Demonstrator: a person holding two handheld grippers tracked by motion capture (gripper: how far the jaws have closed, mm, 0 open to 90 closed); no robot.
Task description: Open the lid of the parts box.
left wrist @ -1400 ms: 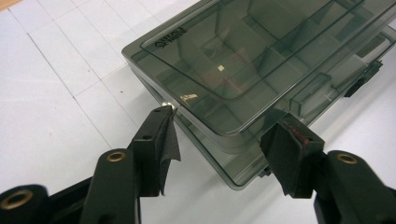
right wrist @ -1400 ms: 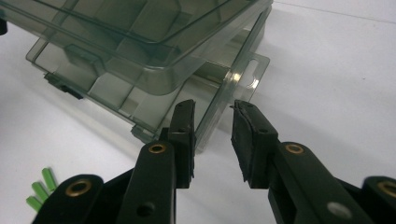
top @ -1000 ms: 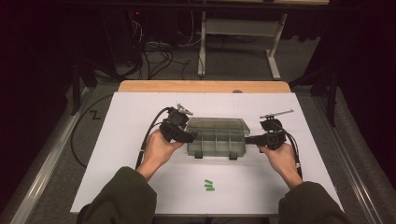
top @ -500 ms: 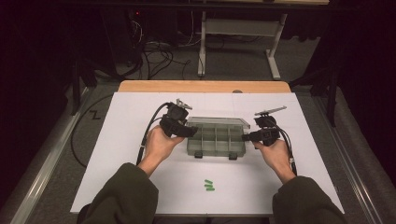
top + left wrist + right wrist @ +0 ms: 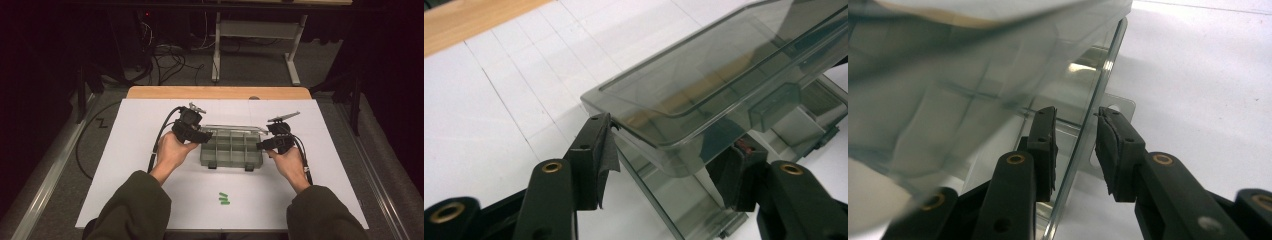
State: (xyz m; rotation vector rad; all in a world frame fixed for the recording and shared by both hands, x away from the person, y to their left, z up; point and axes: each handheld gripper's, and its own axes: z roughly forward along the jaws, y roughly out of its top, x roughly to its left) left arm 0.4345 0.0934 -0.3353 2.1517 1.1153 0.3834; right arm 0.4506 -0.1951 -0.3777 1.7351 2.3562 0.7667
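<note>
Left gripper [image 5: 204, 134]: fingers [image 5: 594, 150] part open, astride the left end of the box lid [image 5: 704, 95]; left pad just at the lid's corner, right pad under the lid's near edge; whether either presses, cannot tell. Right gripper [image 5: 261, 145]: fingers [image 5: 1045, 145] apart, one each side of a thin clear wall [image 5: 1088, 130] at the right end of the box; small gap on both sides, no firm pinch seen.

Box [image 5: 231, 148]: smoky clear plastic, divided into compartments, mid-bench, between the two grippers. Lid half raised, tilted, hinged along the far side. Two latches on the near edge.

Left hand [image 5: 172, 152] behind its gripper, at the box's left end; right hand [image 5: 290, 162] behind its gripper, at the right end. Dark green sleeves at the near edge. Cable [image 5: 160, 137] looping from the left gripper toward the near left.

Small green pieces [image 5: 223, 198] lying together on the white bench [image 5: 125, 150], near of the box, well apart from it. Bare wood strip [image 5: 220, 92] along the far edge. Beyond, dark floor with cables and a frame leg.
</note>
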